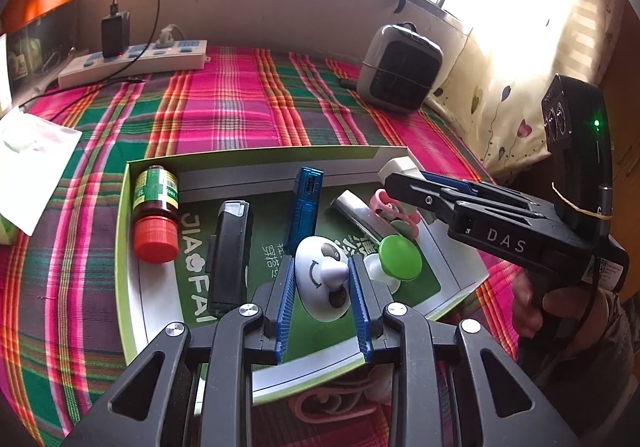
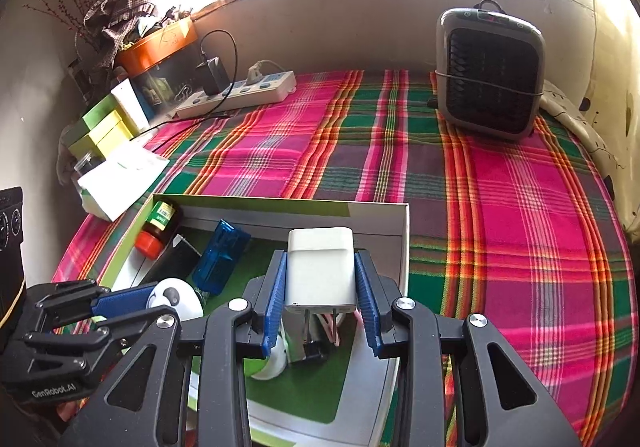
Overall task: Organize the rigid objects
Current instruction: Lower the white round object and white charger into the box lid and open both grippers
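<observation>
Between the left gripper's [image 1: 322, 279] blue pads is a white panda toy [image 1: 320, 279] with black patches. The right gripper's [image 2: 321, 285] blue pads hold a white plug [image 2: 320, 267]. The cloth [image 2: 520, 207] beyond is pink, green and orange checks.

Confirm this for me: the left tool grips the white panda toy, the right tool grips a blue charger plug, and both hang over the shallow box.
One detail is wrong: the charger plug in the right tool is white, not blue, as the right wrist view shows. The rest holds: the left tool grips the white panda toy, and both hang over the shallow box.
</observation>
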